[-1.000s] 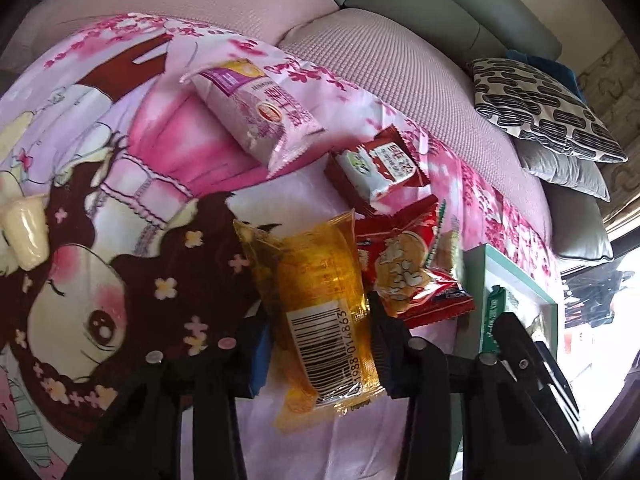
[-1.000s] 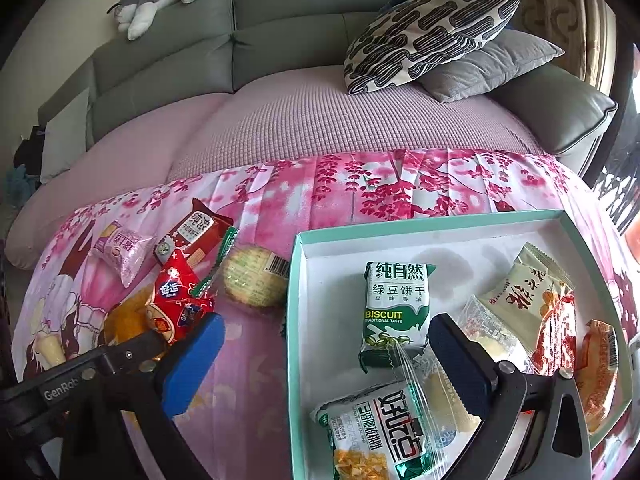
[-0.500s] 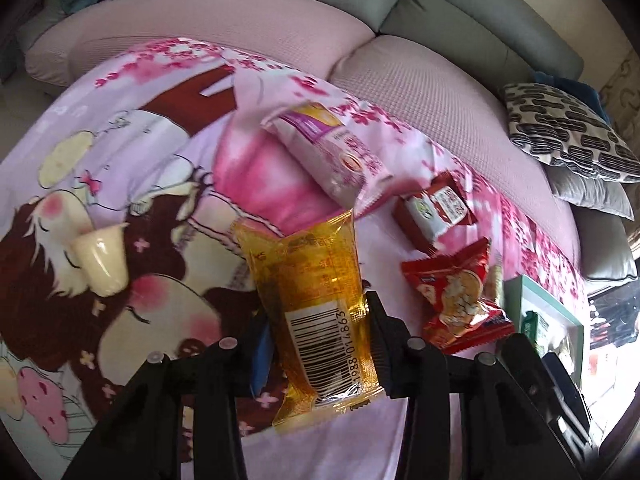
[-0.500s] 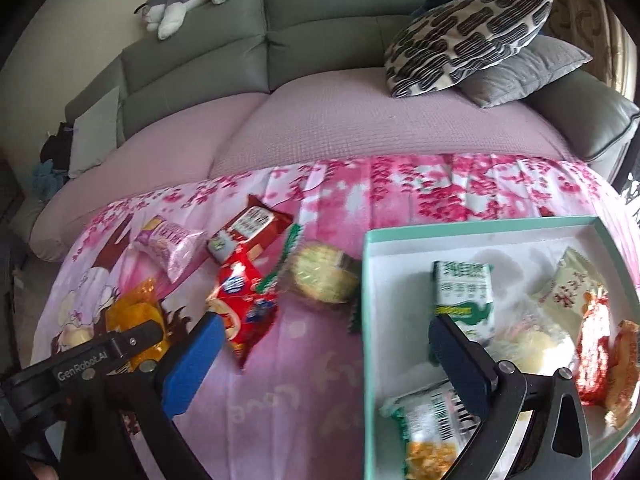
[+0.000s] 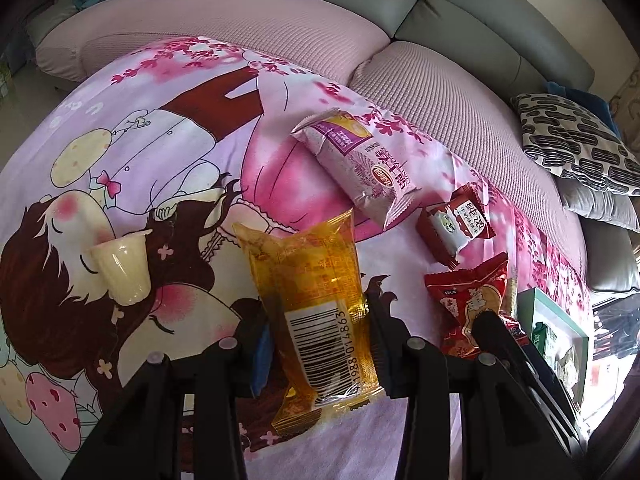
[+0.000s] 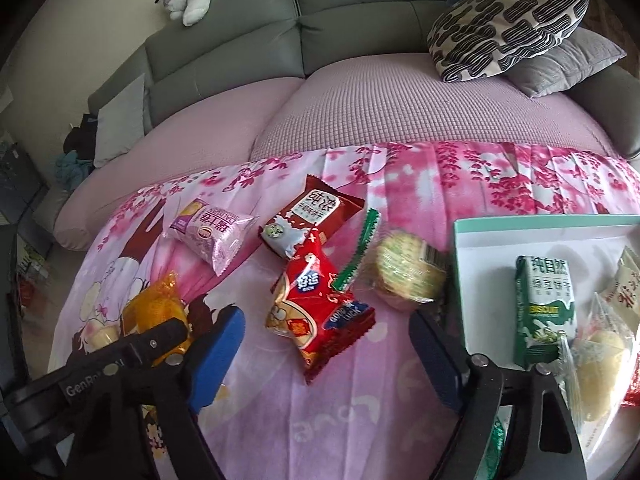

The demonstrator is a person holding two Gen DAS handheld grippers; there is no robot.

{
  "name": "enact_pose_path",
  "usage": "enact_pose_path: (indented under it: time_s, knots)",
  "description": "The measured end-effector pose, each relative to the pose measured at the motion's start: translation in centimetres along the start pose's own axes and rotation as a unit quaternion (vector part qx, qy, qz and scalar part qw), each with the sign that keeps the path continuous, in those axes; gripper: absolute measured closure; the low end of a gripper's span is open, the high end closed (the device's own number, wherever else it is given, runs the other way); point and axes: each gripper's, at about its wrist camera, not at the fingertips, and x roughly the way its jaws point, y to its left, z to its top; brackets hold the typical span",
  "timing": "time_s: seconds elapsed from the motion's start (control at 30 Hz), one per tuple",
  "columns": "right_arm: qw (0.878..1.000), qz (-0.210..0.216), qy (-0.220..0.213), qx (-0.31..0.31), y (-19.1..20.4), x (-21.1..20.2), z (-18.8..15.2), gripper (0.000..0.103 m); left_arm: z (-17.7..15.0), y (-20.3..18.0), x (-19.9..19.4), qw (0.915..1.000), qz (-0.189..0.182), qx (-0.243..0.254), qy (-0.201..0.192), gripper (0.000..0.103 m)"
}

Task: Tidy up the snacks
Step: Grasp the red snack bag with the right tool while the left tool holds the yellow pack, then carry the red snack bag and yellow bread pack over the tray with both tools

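Orange snack packet [image 5: 316, 300] clamped between left tongs [image 5: 320, 344], above blanket [image 5: 160, 168]

On the printed sheet [image 6: 400, 184] spread over the sofa seat [image 6: 400, 100], a box [image 6: 480, 248] sits at the sheet's right edge, holding a biscuit pack [image 6: 544, 304] and other packets. Just left of the box lies a round cracker pack [image 6: 404, 272], then a bag [image 6: 316, 312]. Behind the bag lies a wafer pack [image 6: 312, 216], and left of that a cake pack [image 6: 212, 232]. A small cup [image 5: 120, 268] lies near the sheet's left edge. Two cushions [image 6: 516, 24] rest at the seat's back right corner.
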Motion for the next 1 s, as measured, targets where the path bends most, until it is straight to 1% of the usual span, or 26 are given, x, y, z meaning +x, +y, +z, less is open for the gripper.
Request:
enact_pose_path:
  time_s: [0.07, 0.1, 0.17, 0.27, 0.33, 0.37, 0.47, 0.53, 0.7, 1.0]
  knots:
    - [1.0, 0.002, 0.003, 0.002, 0.1, 0.5, 0.0, 0.023, 0.0, 0.0, 0.1, 1.0, 0.0, -0.001, 0.001, 0.06]
    - [1.0, 0.002, 0.004, 0.003, 0.2, 0.8, 0.0, 0.027, 0.0, 0.0, 0.1, 1.0, 0.0, -0.001, 0.001, 0.06]
    - [1.0, 0.001, 0.008, 0.005, 0.2, 1.1, -0.1, 0.029, 0.0, 0.0, 0.2, 1.0, 0.002, 0.0, 0.001, 0.06]
    - [1.0, 0.002, 0.011, 0.009, 0.1, 1.5, -0.1, 0.038, 0.0, -0.1, 0.2, 1.0, 0.002, 0.001, 0.002, 0.06]
    - [1.0, 0.013, 0.011, 0.017, -0.1, 1.6, -0.1, 0.045, 0.1, -0.1, 0.2, 1.0, 0.002, 0.001, 0.002, 0.06]
    - [1.0, 0.017, 0.011, 0.018, -0.1, 1.6, -0.1, 0.045, 0.0, -0.1, 0.2, 1.0, 0.002, 0.001, 0.001, 0.06]
    - [1.0, 0.007, 0.009, 0.012, 0.1, 1.4, -0.2, 0.046, 0.0, -0.1, 0.2, 1.0, 0.002, 0.001, 0.002, 0.06]
    - [1.0, 0.005, 0.01, 0.012, 0.3, 1.4, -0.2, 0.048, 0.0, -0.2, 0.1, 1.0, 0.001, 0.001, 0.001, 0.06]
    - [1.0, 0.002, 0.012, 0.011, 0.4, 1.0, -0.3, 0.049, 0.0, -0.6, -0.3, 1.0, -0.003, 0.004, -0.003, 0.06]
    - [1.0, 0.001, 0.0, 0.018, -0.3, -1.8, -0.2, 0.049, -0.3, -2.0, -1.5, 0.9996, -0.015, 0.02, -0.015, 0.06]
